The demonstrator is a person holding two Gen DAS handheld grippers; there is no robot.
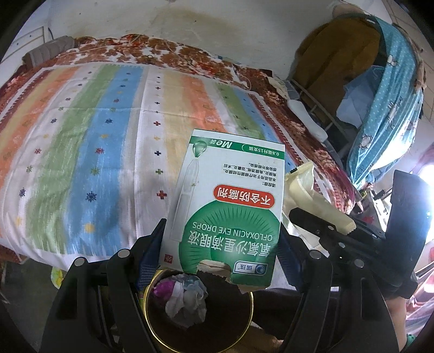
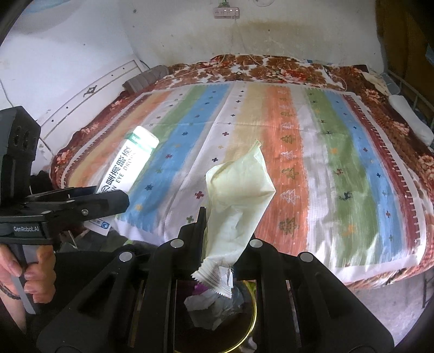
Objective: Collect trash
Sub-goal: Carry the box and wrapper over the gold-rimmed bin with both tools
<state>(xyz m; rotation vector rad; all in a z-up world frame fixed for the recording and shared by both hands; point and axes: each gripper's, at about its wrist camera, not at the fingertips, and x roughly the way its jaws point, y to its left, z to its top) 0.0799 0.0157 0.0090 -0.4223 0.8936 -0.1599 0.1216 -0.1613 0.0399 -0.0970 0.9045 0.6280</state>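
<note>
**Two claws, each holding one piece of trash above a bin at the bed's edge**

Left claw [image 1: 219,252]: closed on a green-and-white eye-drop box [image 1: 225,209], its blue-padded fingers [image 1: 150,252] pressing the box's two side edges; the torn lower flap hangs over the bin. Right claw [image 2: 217,239]: closed on a pale yellow wrapper [image 2: 238,195], gripped near its crimped lower end, the puffed upper part standing up past the fingers. Both items are held in the air over a dark round bin with a gold rim [image 1: 199,306], which contains crumpled white, grey and purple scraps [image 1: 184,296].

Surroundings: a bed with a striped cover [image 1: 89,130] laid on a brown floral blanket [image 1: 173,51]; a grey bundle [image 1: 48,50] by the wall; a blue dotted cloth [image 1: 390,108] hanging over a rack at the right; a wall socket strip [image 2: 226,12] above the bed.

Obstruction and limits: the box hides much of the bin's far rim in the left wrist view, and the claw frames cover the bin's sides. In the right wrist view the box is washed out by glare and partly cut off behind the left claw's body. Contents of the rack are indistinct.
</note>
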